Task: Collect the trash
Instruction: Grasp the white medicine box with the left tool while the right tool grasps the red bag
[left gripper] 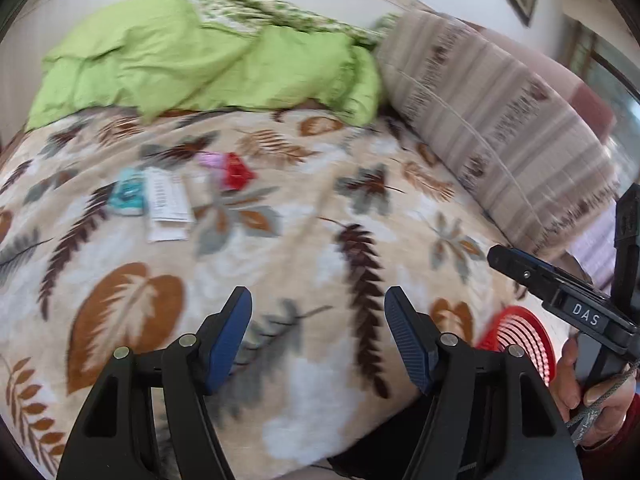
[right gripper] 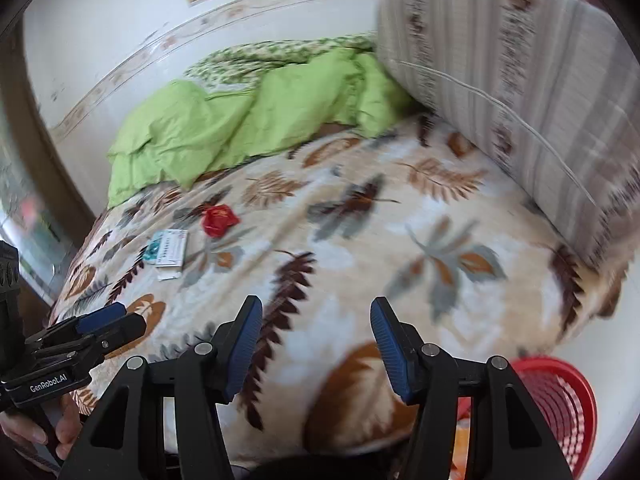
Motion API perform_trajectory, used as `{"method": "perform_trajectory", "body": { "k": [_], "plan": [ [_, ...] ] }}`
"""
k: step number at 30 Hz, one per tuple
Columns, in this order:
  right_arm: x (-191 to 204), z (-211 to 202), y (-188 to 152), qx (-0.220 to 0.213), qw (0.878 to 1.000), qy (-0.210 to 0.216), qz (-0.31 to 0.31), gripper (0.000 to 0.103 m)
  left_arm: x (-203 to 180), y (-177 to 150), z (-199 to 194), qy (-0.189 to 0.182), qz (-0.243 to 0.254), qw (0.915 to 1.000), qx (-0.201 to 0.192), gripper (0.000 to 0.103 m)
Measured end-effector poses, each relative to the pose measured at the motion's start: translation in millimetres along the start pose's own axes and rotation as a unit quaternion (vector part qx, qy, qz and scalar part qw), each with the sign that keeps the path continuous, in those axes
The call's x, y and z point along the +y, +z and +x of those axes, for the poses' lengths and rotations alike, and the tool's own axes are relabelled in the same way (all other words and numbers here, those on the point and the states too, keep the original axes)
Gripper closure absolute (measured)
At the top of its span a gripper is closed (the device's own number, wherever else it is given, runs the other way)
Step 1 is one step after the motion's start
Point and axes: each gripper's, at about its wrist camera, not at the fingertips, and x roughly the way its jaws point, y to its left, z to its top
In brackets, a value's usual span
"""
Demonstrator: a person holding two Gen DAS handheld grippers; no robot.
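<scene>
Your left gripper (left gripper: 318, 336) hangs level over the near edge of the leaf-print blanket (left gripper: 320, 216), its 2 fingers spread wide with nothing between them. Your right gripper (right gripper: 316, 344) sits beside it in the same pose, also spread and empty. The trash lies well ahead to the left: a red wrapper (right gripper: 218, 220), a white paper slip (left gripper: 166, 204) and a teal packet (left gripper: 128, 194) (blurred). The red basket (right gripper: 560, 408) stands at the bed's right.
</scene>
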Motion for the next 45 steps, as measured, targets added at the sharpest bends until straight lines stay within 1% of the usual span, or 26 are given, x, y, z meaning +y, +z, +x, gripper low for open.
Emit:
{"method": "perform_trajectory", "body": {
  "k": [2, 3, 6, 8, 10, 11, 12, 15, 16, 20, 21, 23, 25, 26, 27, 28, 30, 31, 33, 36, 38, 39, 42, 43, 44, 45],
  "plan": [
    [21.0, 18.8, 10.5, 0.008, 1.000, 0.013, -0.006, 0.043, 25.1, 2.7, -1.1, 0.016, -0.026, 0.9995, -0.005, 0.035],
    [33.5, 32.2, 15.7, 0.012, 1.000, 0.028, -0.007, 0.043, 40.4, 4.0, -1.7, 0.026, -0.041, 0.9988, -0.008, 0.035],
    [59.2, 64.8, 23.0, 0.022, 0.999, 0.028, -0.017, 0.043, 76.4, 6.0, -1.0, 0.054, -0.073, 0.9958, -0.013, 0.035],
    [75.9, 88.2, 26.2, 0.029, 0.999, 0.038, -0.017, 0.043, 93.7, 6.6, 0.0, 0.067, -0.088, 0.9937, -0.016, 0.035],
    [91.7, 113.9, 30.5, 0.043, 0.997, 0.062, -0.010, 0.043, 113.1, 6.1, 2.8, 0.086, -0.106, 0.9904, -0.021, 0.035],
    [96.2, 121.9, 32.1, 0.048, 0.997, 0.067, -0.010, 0.043, 120.1, 5.1, 4.5, 0.094, -0.111, 0.9890, -0.023, 0.035],
    [102.6, 137.2, 36.2, 0.058, 0.996, 0.063, -0.009, 0.043, 128.4, 3.8, 7.6, 0.107, -0.117, 0.9869, -0.026, 0.035],
    [111.7, 169.6, 48.4, 0.072, 0.995, 0.070, 0.005, 0.043, 145.2, -1.1, 17.2, 0.132, -0.129, 0.9824, -0.028, 0.035],
    [114.6, 183.2, 53.8, 0.078, 0.995, 0.066, 0.007, 0.043, 150.3, -2.5, 21.2, 0.137, -0.132, 0.9814, -0.026, 0.035],
    [126.2, 228.7, 74.1, 0.089, 0.994, 0.058, 0.015, 0.043, 166.7, -3.7, 34.6, 0.141, -0.143, 0.9794, -0.017, 0.035],
    [129.1, 240.2, 78.7, 0.092, 0.994, 0.056, 0.017, 0.043, 168.4, -2.6, 36.0, 0.137, -0.146, 0.9795, -0.017, 0.035],
    [132.3, 262.5, 86.8, 0.098, 0.993, 0.053, 0.033, 0.043, 169.3, 1.9, 37.6, 0.143, -0.141, 0.9793, -0.025, 0.035],
    [134.1, 286.7, 90.0, 0.113, 0.991, 0.050, 0.048, 0.043, 166.9, 6.3, 38.6, 0.147, -0.134, 0.9796, -0.030, 0.035],
    [134.0, 295.4, 89.6, 0.124, 0.990, 0.042, 0.049, 0.045, 166.4, 8.7, 39.3, 0.150, -0.130, 0.9796, -0.032, 0.035],
    [132.5, 300.1, 88.8, 0.130, 0.989, 0.039, 0.054, 0.051, 166.4, 10.2, 40.4, 0.150, -0.128, 0.9798, -0.032, 0.035],
    [128.2, 303.4, 85.7, 0.136, 0.987, 0.053, 0.069, 0.062, 166.5, 12.1, 42.6, 0.147, -0.126, 0.9806, -0.030, 0.035],
    [123.3, 298.0, 83.2, 0.127, 0.987, 0.060, 0.077, 0.065, 167.7, 17.7, 47.9, 0.141, -0.128, 0.9814, -0.026, 0.035],
    [121.6, 291.1, 82.2, 0.122, 0.988, 0.055, 0.072, 0.066, 167.7, 22.0, 51.5, 0.140, -0.128, 0.9815, -0.024, 0.035],
    [116.6, 274.3, 82.6, 0.111, 0.990, 0.052, 0.071, 0.067, 167.3, 31.1, 59.3, 0.133, -0.131, 0.9823, -0.019, 0.035],
    [107.4, 234.3, 79.7, 0.084, 0.994, 0.035, 0.065, 0.067, 161.7, 47.8, 79.8, 0.115, -0.135, 0.9841, -0.006, 0.035],
    [99.8, 214.1, 71.2, 0.074, 0.994, 0.029, 0.078, 0.067, 155.8, 58.1, 98.4, 0.097, -0.134, 0.9861, 0.009, 0.035],
    [93.4, 202.5, 62.2, 0.068, 0.993, 0.024, 0.093, 0.067, 154.2, 63.1, 109.9, 0.097, -0.137, 0.9857, 0.017, 0.035],
    [86.7, 195.2, 47.1, 0.066, 0.993, 0.014, 0.101, 0.067, 155.1, 70.6, 136.6, 0.109, -0.143, 0.9831, 0.032, 0.035],
    [86.5, 197.5, 46.7, 0.067, 0.993, 0.014, 0.098, 0.067, 157.3, 71.4, 144.8, 0.104, -0.150, 0.9826, 0.036, 0.035],
    [86.0, 198.8, 47.6, 0.066, 0.993, 0.013, 0.095, 0.067, 159.4, 71.3, 149.8, 0.099, -0.154, 0.9823, 0.039, 0.038],
    [86.3, 202.3, 48.5, 0.064, 0.994, 0.008, 0.091, 0.067, 161.6, 69.5, 156.7, 0.095, -0.158, 0.9818, 0.044, 0.051]
  ]
}}
